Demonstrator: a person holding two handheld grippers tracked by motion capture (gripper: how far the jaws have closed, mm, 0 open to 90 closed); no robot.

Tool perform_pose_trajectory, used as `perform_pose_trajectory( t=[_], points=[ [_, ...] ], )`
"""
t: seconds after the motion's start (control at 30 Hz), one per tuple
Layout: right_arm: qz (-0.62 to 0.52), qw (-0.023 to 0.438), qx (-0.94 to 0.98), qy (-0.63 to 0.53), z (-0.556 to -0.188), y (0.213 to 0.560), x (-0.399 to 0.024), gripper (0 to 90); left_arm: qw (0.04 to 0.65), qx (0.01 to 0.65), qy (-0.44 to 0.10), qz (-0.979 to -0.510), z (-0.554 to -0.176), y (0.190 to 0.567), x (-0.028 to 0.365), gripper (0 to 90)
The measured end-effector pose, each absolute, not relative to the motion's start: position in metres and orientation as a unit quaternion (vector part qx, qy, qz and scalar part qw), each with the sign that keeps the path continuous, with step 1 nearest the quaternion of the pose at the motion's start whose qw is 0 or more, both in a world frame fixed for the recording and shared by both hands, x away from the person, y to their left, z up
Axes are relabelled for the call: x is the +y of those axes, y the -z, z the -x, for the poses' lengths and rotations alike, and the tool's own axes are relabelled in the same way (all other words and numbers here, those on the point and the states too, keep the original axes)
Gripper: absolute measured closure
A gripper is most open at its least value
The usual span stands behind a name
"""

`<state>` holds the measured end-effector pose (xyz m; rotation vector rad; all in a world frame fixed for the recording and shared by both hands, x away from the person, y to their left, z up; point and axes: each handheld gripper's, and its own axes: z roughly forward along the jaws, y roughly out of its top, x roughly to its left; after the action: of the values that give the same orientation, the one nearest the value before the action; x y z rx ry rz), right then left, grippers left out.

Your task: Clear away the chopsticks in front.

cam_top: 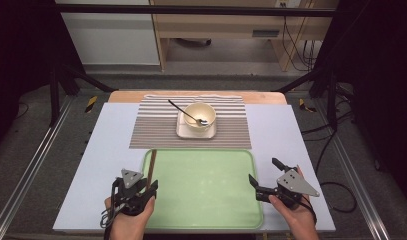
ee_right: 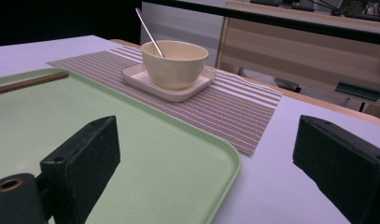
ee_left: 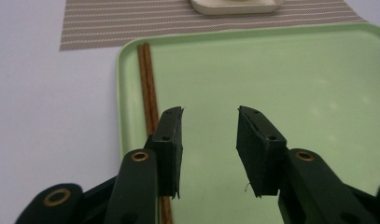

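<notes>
left gripper (ee_left: 209,140): jaws part-open, empty, chopsticks (ee_left: 149,88) just left of them | right gripper (ee_right: 215,168): jaws wide, straddling green tray (ee_right: 187,158) corner

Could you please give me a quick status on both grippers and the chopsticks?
Left gripper open, empty, beside chopsticks. Right gripper open, straddling tray edge. Chopsticks flat along tray's left rim. Nothing blocking.

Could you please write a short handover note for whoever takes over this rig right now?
Left claw: open, nothing between its jaws, over the green tray's left edge.
Right claw: open, empty, at the tray's right edge.
Chopsticks lie in the tray along its left rim.
Bowl with spoon sits on the square plate on the striped mat.
Done: chopsticks are on the tray.
Probably left: bowl, spoon and plate.
</notes>
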<state>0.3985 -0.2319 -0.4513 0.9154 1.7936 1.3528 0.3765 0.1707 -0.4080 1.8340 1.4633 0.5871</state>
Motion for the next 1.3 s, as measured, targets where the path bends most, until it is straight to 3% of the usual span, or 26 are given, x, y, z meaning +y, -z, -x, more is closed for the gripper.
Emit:
perform_pose_trajectory(
  t=[0.3, 0.63, 1.07, 1.3],
  points=[
    [-0.354, 0.352, 0.692, -0.522, -0.399, 0.451, -0.233, 7.5, 0.370, 0.529, -0.242, -0.725, -0.403, 0.398, 0.143, 45.5],
    [-0.359, 0.352, 0.690, -0.521, -0.399, 0.451, -0.235, 7.4, 0.436, 0.507, -0.227, -0.708, -0.428, 0.386, 0.135, 24.4],
    [-0.360, 0.354, 0.690, -0.519, -0.400, 0.451, -0.235, 7.4, 0.497, 0.482, -0.207, -0.692, -0.462, 0.371, 0.133, 11.3],
    [-0.361, 0.354, 0.690, -0.518, -0.400, 0.451, -0.236, 7.4, 0.494, 0.474, -0.221, -0.694, -0.476, 0.364, 0.130, 10.7]
  ],
)
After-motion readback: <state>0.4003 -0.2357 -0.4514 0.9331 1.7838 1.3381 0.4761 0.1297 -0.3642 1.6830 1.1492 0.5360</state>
